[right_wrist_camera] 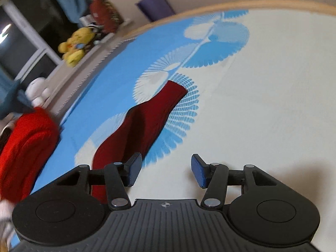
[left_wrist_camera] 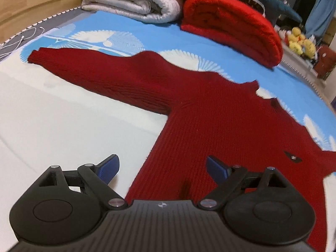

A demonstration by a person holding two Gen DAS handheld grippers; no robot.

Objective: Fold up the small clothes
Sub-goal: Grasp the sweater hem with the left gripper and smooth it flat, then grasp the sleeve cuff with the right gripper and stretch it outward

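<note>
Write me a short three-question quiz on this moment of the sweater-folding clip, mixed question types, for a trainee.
1. True or false: the left gripper is shut on the dark red sweater.
2. Multiple choice: in the left wrist view, the sweater's long sleeve is
A. folded across the body
B. stretched out flat to the side
C. bunched under the collar
3. Fill in: in the right wrist view, the right gripper hangs open mostly over the ___ part of the bedsheet.

Key
1. False: its jaws are open, with nothing between them.
2. B
3. white
</note>
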